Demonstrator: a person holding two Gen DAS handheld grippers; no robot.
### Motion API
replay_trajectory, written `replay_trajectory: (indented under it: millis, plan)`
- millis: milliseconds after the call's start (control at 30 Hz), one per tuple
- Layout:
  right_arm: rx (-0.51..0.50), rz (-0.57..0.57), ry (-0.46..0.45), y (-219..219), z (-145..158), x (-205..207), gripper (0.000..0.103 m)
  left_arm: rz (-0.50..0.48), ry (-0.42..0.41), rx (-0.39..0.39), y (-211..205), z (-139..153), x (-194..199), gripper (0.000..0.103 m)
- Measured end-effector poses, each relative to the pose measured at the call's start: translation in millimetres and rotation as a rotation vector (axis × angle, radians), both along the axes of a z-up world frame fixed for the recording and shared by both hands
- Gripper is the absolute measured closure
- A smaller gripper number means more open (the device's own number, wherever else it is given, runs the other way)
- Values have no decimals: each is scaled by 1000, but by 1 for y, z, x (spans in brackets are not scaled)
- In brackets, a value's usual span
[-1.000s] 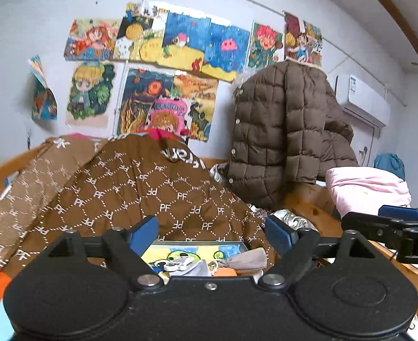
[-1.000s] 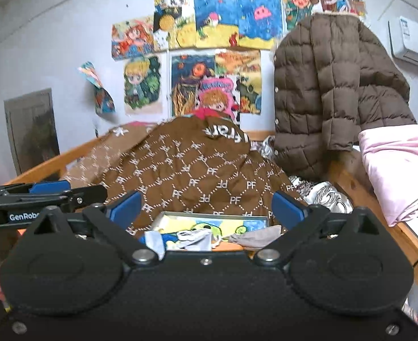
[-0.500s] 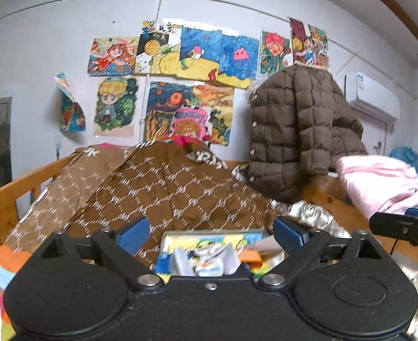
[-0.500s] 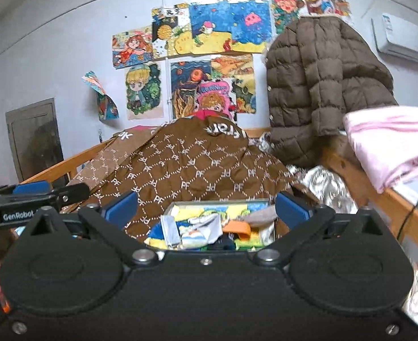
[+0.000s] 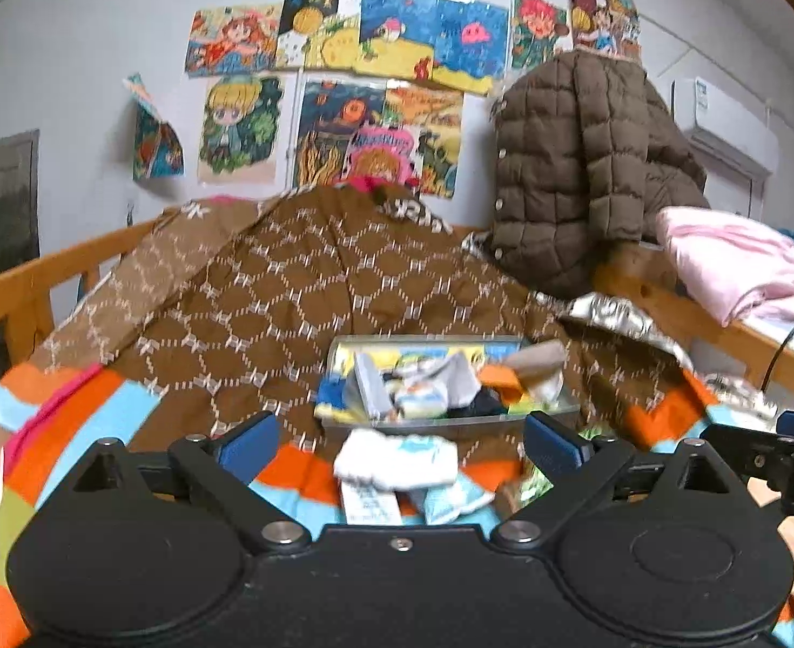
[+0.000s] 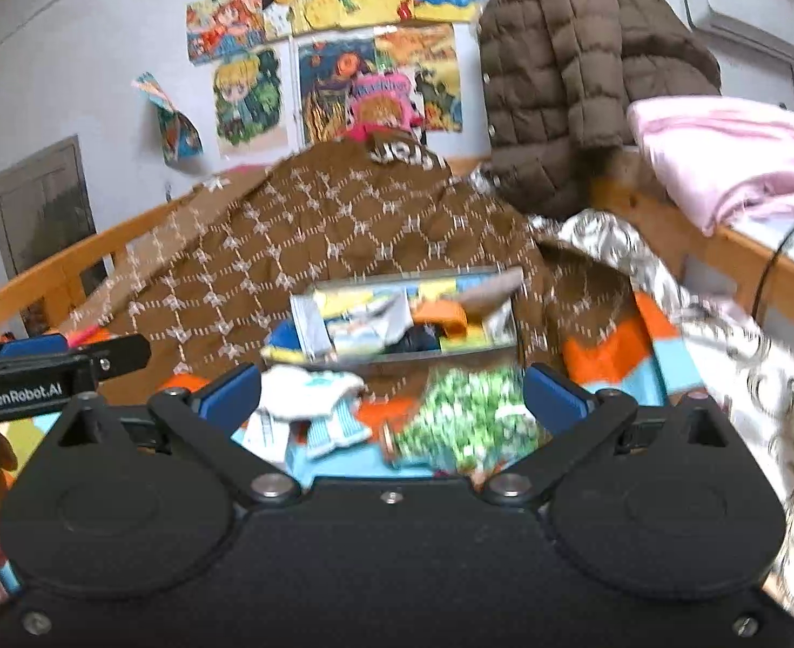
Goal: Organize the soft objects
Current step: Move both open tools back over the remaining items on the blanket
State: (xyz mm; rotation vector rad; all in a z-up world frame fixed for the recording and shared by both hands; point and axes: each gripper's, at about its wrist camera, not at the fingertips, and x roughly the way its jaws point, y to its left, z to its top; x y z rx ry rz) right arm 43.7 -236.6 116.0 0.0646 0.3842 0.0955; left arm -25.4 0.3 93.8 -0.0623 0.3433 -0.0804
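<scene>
A clear bin [image 5: 570, 410] [image 6: 505, 348] filled with several small folded cloth items sits on the bed ahead. A white and light-blue cloth item [image 5: 397, 461] [image 6: 310, 394] lies on the striped bedspread just in front of the bin. A green patterned cloth [image 6: 467, 421] lies to its right. My left gripper [image 5: 402, 443] is open and empty, its jaws either side of the white item. My right gripper [image 6: 391, 391] is open and empty above both loose items.
A brown quilted blanket [image 5: 310, 281] is heaped behind the bin. A brown puffer jacket [image 5: 575, 173] hangs at the back right, by a pink cloth [image 5: 732, 259] on the wooden rail [image 5: 764, 343]. A wooden bed rail [image 5: 35, 281] runs along the left.
Both grippers have tilted down toward the bed. The bin now shows whole, and the loose white and green cloth items in front of it have come into view.
</scene>
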Motion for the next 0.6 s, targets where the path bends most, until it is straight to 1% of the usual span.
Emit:
replay_trajectory:
  millis: [167,267,400,500,600]
  plan:
    - [11,-30,38,1,-27,6,1,8,44,12,4,-25,3,5]
    - [3,-30,48,4,-42,11,1,15,66,17,6,-41,7,5]
    - [-4,-30,84,9,-63,15,1,27,89,20,7,-60,11,5]
    - [-10,-31,90,11,-71,16,1,36,103,25,8,-68,13,5]
    - [-18,-30,84,15,-69,18,1,38,113,16,8,-69,12,5]
